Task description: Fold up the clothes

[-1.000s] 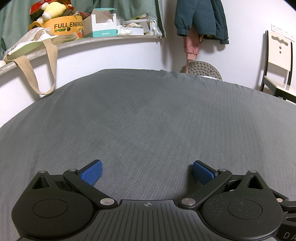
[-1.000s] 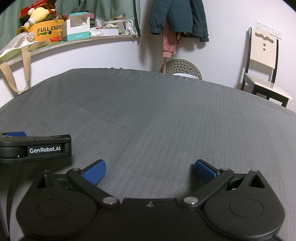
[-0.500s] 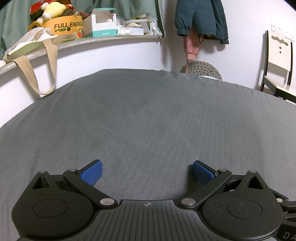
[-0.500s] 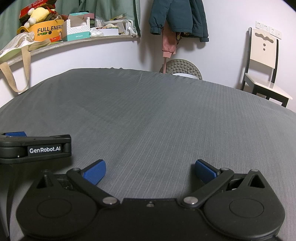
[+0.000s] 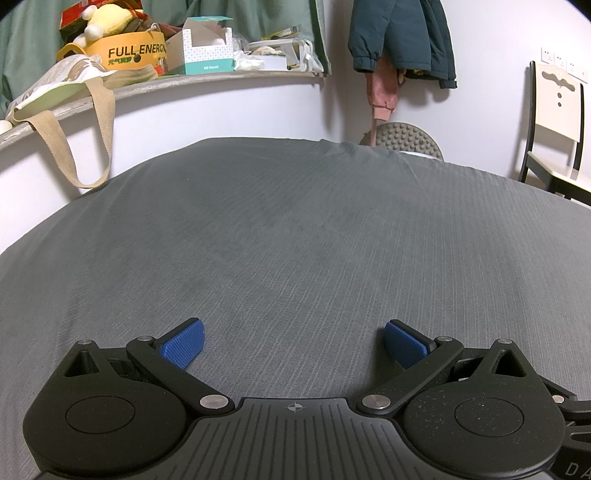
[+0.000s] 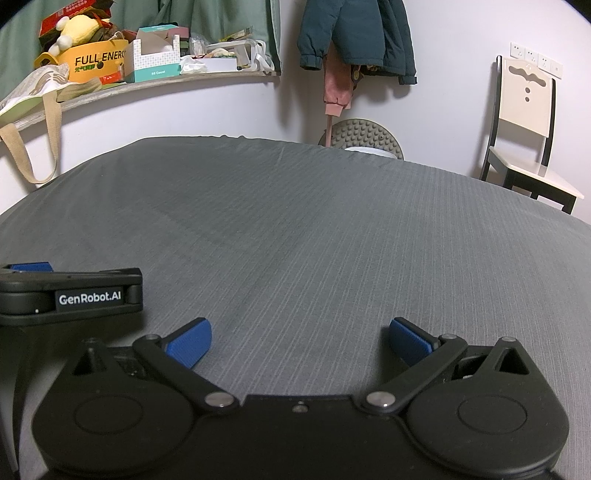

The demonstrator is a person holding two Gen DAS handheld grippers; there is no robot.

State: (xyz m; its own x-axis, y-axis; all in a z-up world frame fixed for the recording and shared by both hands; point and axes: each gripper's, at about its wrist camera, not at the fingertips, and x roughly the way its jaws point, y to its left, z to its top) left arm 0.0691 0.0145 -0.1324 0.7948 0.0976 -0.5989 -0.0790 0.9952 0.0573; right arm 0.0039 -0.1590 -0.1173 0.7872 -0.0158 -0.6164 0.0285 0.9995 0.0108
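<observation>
Covering the foreground, grey bedsheet (image 5: 295,229), cluttered shelf (image 5: 207,79), chair (image 6: 528,129)

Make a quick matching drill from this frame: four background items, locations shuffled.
Items:
1. teal jacket
2. chair
3. tissue box
4. tote bag

Places:
A. upright on the shelf, beside the yellow "FULL ENERGY" tub
B. hanging on the wall above the pink garment
C. lying on the shelf, straps dangling off its edge
D. far right, against the wall under the outlets

Pairs: 1-B, 2-D, 3-A, 4-C
</observation>
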